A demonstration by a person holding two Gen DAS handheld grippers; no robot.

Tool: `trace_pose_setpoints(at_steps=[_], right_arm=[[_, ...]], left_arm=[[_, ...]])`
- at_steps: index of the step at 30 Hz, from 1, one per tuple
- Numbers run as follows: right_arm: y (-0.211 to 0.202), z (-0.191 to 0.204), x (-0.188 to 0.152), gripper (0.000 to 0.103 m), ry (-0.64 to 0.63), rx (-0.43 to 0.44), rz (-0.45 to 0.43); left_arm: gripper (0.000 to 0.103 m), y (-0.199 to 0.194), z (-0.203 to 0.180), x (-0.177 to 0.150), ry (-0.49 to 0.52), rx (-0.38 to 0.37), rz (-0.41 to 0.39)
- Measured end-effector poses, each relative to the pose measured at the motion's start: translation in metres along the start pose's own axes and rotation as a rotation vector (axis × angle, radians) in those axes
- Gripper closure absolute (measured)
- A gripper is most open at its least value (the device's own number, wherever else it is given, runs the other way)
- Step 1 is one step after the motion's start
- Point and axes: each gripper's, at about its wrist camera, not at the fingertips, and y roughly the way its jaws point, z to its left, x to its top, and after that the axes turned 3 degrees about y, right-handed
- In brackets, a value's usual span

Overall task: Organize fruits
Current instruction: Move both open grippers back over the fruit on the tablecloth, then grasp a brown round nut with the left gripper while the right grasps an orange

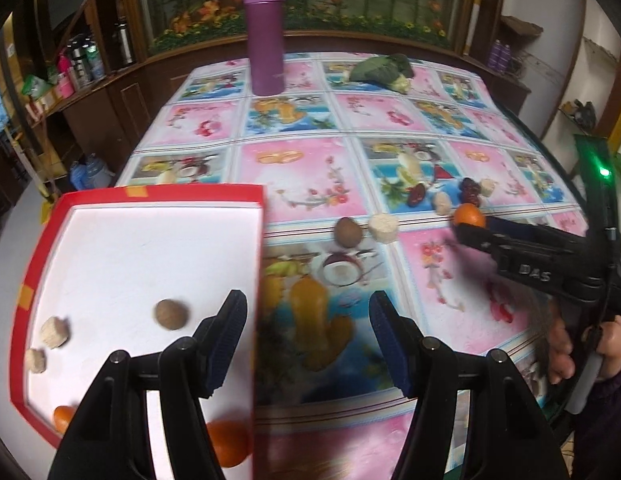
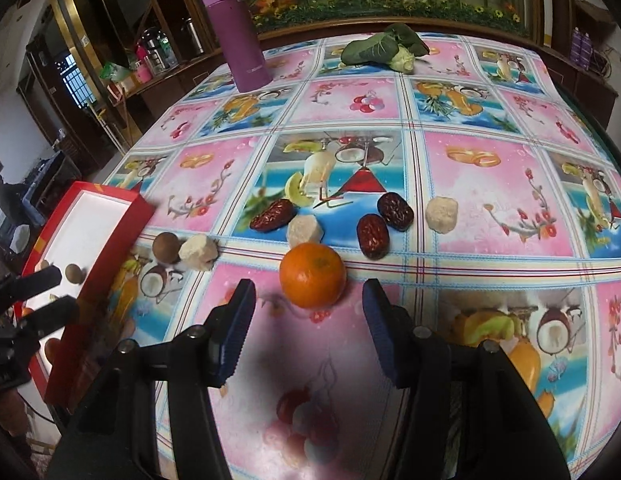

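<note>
A red tray [image 1: 158,194] with a white floor stands at the table's left edge. It holds a brown round fruit [image 1: 171,313], two pale chunks [image 1: 54,332] and two oranges [image 1: 228,442]. My left gripper [image 1: 308,312] is open above the tray's right wall, gripping nothing. On the cloth lie an orange [image 2: 312,274], three red dates [image 2: 372,236], three pale chunks [image 2: 304,232] and a brown round fruit [image 2: 166,246]. My right gripper [image 2: 308,296] is open, with the orange just ahead of its fingertips and untouched.
A tall purple flask [image 2: 236,28] stands at the table's far left and a leafy green vegetable [image 2: 384,50] lies at the far middle. A person's hand [image 1: 566,344] holds the right gripper. Wooden cabinets and shelves surround the table.
</note>
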Motion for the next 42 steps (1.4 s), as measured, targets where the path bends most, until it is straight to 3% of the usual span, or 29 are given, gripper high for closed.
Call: trace_pose_setpoints(at_steps=[3,6,7,9,17,22,24,30,36,42], right_arm=[[0.005,0.001,0.001,0.048,0.005,0.006,-0.002],[0.007,0.002,0.001,0.065,-0.009,-0.018,-0.014],[0.007,0.001,0.001,0.066,-0.006,-0.014,-0.018],[0.007,-0.001,0.001,0.066,-0.005,-0.004,-0.020],[0.006,-0.006,0.002,0.066,0.013,0.026,-0.022],[0.006,-0.006,0.001,0.066,0.013,0.029,-0.022],[0.006,-0.006,0.001,0.066,0.013,0.029,-0.022],[0.006,-0.006,0.001,0.066,0.012,0.027,-0.023],[0.004,-0.005,0.000,0.066,0.012,0.027,-0.029],[0.002,-0.005,-0.002,0.066,0.012,0.040,-0.040]], left_arm=[[0.040,0.008,-0.008,0.005,0.017,-0.013,0.009],[0.040,0.023,-0.013,0.011,0.034,0.001,0.027],[0.040,0.028,-0.013,0.014,0.036,0.010,0.039],[0.045,0.038,-0.014,0.018,0.054,0.025,0.056],[0.046,0.070,-0.018,0.039,0.115,0.043,0.116],[0.046,0.083,-0.020,0.046,0.124,0.030,0.134],[0.051,0.088,-0.020,0.046,0.115,0.011,0.139],[0.078,0.088,-0.020,0.048,0.096,-0.056,0.121],[0.078,0.079,-0.017,0.046,0.068,-0.070,0.090],[0.078,0.035,-0.008,0.041,0.043,-0.062,-0.019]])
